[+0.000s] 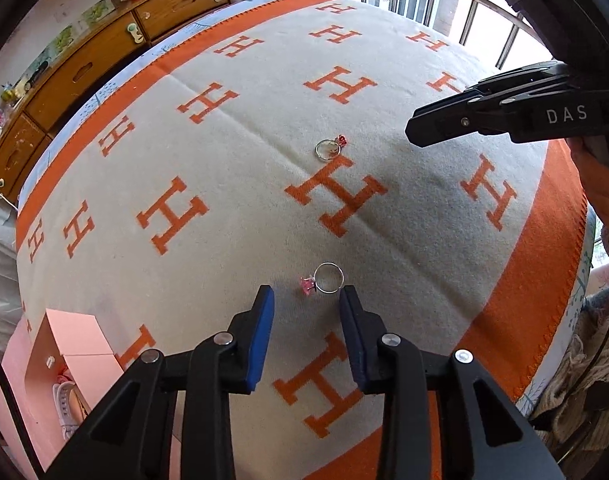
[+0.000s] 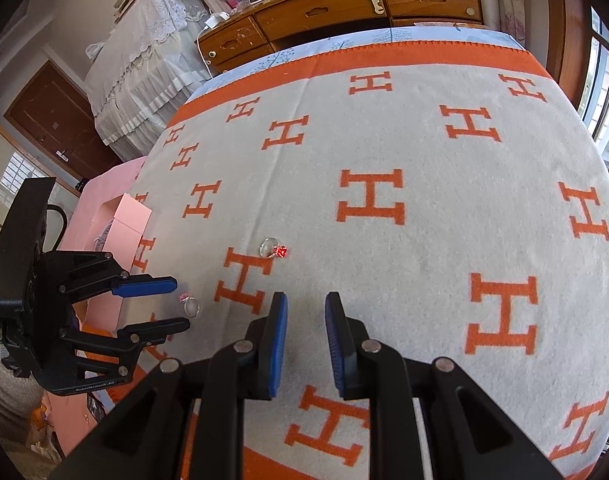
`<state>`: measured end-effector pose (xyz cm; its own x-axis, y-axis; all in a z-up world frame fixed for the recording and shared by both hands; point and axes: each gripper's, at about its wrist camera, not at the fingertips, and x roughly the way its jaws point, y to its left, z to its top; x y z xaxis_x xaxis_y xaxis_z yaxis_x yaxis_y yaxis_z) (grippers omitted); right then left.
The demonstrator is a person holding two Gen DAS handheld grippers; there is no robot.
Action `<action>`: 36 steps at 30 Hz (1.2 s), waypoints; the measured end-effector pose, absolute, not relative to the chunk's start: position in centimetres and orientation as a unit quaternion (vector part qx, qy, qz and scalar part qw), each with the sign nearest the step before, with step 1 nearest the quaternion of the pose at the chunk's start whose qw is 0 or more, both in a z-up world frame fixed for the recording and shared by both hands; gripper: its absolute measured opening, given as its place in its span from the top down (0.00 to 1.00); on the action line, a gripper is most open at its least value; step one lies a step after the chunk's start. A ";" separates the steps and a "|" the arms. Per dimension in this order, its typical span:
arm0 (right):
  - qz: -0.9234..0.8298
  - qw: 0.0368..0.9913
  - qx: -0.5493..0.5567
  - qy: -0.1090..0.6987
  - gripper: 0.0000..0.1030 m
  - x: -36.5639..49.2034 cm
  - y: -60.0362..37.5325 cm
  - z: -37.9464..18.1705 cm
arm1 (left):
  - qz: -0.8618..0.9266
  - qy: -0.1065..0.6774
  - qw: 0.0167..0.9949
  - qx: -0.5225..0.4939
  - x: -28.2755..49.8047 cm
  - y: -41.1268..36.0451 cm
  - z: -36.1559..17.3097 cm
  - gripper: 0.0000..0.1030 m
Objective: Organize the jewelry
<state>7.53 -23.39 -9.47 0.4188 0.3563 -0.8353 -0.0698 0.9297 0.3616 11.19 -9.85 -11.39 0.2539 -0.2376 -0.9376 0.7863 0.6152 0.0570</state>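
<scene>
Left claw [image 1: 306,304] is released above the thin silver ring with a pink stone [image 1: 322,279] on the orange-and-cream blanket [image 1: 224,152]; light, slippery, best pinched across its band.

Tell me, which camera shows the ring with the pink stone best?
The left wrist view: the pink-stone ring lies clear and large just ahead of the left gripper. In the right wrist view the same ring is small, off to the side between that gripper's fingers.
</scene>
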 end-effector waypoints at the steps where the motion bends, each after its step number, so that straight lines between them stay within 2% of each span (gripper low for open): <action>1: 0.129 0.830 0.137 0.525 0.81 7.7 -23.4 -9.7 | -0.348 0.503 0.742 0.275 11.1 -9.9 -11.4 0.69; 8: 0.138 0.828 0.128 0.529 0.81 8.3 -22.8 -10.0 | -0.366 0.495 0.735 0.284 11.9 -10.5 -11.3 0.70; 10: 0.139 0.828 0.127 0.528 0.81 8.4 -22.8 -10.0 | -0.372 0.495 0.734 0.279 12.1 -10.7 -11.2 0.74; 12: 0.137 0.828 0.128 0.528 0.81 8.4 -22.9 -10.0 | -0.379 0.499 0.731 0.270 12.3 -10.9 -11.2 0.86; 24: 0.166 0.830 0.076 0.527 0.81 9.4 -21.5 -10.1 | -0.373 0.521 0.726 0.248 12.0 -9.9 -11.4 0.84; 36: 0.235 0.834 -0.080 0.493 0.81 9.9 -18.4 -10.1 | -0.376 0.509 0.738 0.235 11.0 -9.0 -11.4 0.84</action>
